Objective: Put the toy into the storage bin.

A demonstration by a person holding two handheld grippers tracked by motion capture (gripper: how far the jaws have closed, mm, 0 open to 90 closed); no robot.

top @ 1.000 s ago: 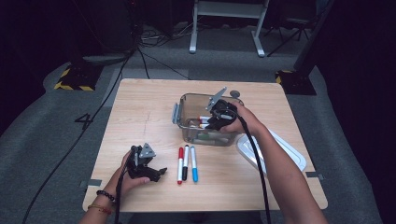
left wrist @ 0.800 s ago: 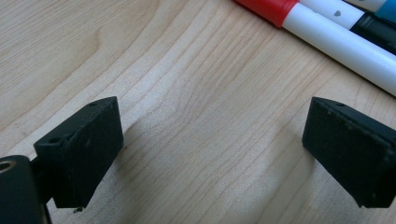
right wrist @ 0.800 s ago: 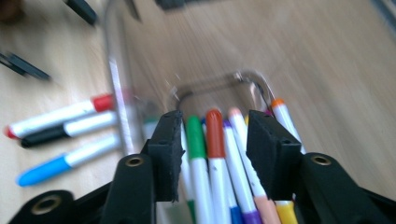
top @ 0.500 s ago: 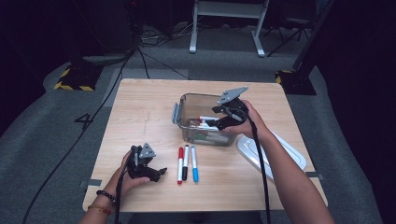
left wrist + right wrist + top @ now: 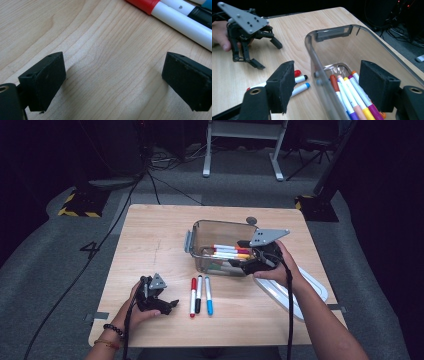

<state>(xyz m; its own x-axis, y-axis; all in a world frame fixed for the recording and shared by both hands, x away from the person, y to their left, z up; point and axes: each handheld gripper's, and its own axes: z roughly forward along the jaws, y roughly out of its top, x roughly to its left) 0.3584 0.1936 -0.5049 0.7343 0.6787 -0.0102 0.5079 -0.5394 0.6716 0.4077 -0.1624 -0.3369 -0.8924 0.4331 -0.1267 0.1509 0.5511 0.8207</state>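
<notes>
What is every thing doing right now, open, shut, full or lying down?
Clear bin: open, markers inside.
Lid: off, flat beside the bin.
Red marker, black marker, blue marker: capped, lying side by side.
Left gripper: open, empty.
Right gripper: just opened, empty, over the bin's rim.

Colours on and around the pale wood bench (image 5: pixel 150 240)

The bench shows light grain; three white-barrelled markers lie on it, capped red (image 5: pixel 193 289), black (image 5: pixel 199 287) and blue (image 5: pixel 208 289). The clear, smoky-tinted bin (image 5: pixel 210 232) holds markers (image 5: pixel 227 252) capped orange, yellow, purple and pink. Both tools are black with grey plates, left tool (image 5: pixel 165 305), right tool (image 5: pixel 240 262). A white lid (image 5: pixel 310 287) lies right. The floor (image 5: pixel 65 265) is grey, with yellow-black hazard stripes (image 5: pixel 75 212) far left.
</notes>
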